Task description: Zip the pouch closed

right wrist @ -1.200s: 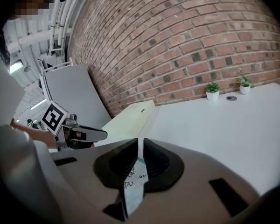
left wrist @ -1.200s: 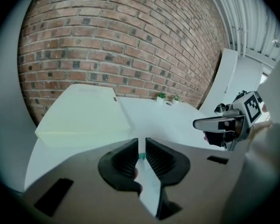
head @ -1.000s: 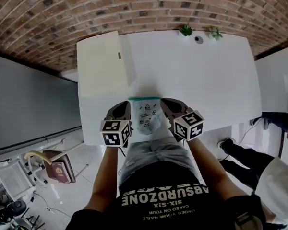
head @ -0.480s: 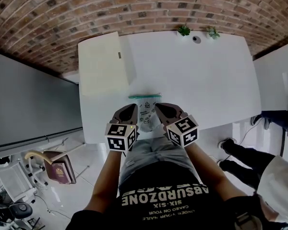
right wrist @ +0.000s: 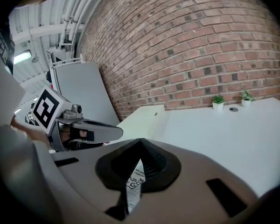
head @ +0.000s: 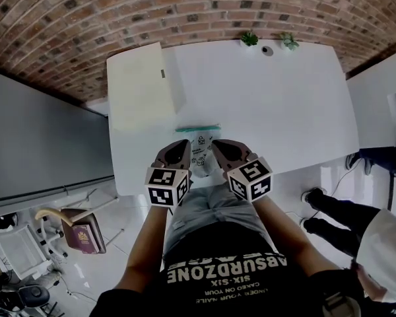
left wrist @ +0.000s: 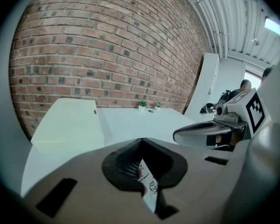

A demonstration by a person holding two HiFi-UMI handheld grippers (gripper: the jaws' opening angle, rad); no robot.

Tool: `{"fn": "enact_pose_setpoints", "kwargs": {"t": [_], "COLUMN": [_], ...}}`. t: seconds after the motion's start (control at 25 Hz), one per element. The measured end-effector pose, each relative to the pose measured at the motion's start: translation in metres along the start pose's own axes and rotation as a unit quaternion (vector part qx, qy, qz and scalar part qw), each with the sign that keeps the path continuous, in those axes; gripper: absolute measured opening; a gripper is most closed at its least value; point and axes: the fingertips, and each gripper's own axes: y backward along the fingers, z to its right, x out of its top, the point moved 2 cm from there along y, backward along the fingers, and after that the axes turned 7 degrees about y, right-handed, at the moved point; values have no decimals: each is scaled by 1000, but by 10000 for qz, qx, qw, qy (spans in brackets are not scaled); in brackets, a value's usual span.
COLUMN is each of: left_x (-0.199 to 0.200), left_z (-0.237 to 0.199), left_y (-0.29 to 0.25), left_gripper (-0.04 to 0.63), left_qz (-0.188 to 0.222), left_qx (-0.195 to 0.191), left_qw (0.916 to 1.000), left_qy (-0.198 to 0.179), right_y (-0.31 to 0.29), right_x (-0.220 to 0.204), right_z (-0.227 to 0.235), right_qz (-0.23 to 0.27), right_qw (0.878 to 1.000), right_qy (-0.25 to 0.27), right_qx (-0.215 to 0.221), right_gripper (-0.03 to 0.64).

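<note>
A clear pouch (head: 201, 149) with small printed pictures and a green zipper strip (head: 197, 129) along its far edge lies over the white table's (head: 284, 111) near edge, in front of the person. My left gripper (head: 186, 148) is shut on the pouch's left side, and a strip of the pouch (left wrist: 148, 189) shows pinched between its jaws. My right gripper (head: 216, 146) is shut on the right side, with the printed film (right wrist: 135, 180) caught between its jaws. Each gripper shows in the other's view: the right gripper (left wrist: 206, 133) and the left gripper (right wrist: 86, 131).
A cream board (head: 142, 88) lies on the table's left part. Two small potted plants (head: 249, 39) (head: 290, 42) and a small round object (head: 267, 50) sit at the far edge by the brick wall. A seated person's legs (head: 373, 160) are at the right. A brown bag (head: 84, 233) lies on the floor, left.
Both grippers have lifted a little and drawn closer together, carrying the pouch's near end up with them. The green zipper strip now sits slightly farther up the table.
</note>
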Motion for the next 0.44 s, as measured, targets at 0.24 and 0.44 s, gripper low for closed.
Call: {"fn": "enact_pose_setpoints", "kwargs": {"t": [0.24, 0.44], "left_x": [-2, -5], "left_z": [0, 0], "left_y": [1, 2], "left_gripper": [5, 5], "left_qz": [-48, -68], "left_qx": [-7, -10], "left_qw": [10000, 10000], "left_qy": [-9, -11], "right_y": [4, 4], "right_x": [-4, -7], "right_z": [-1, -1], "right_qz": [-51, -80], "right_qw": [10000, 10000], "right_qy": [-51, -49], "right_qx": [-8, -27], "right_gripper": [-3, -2]}}
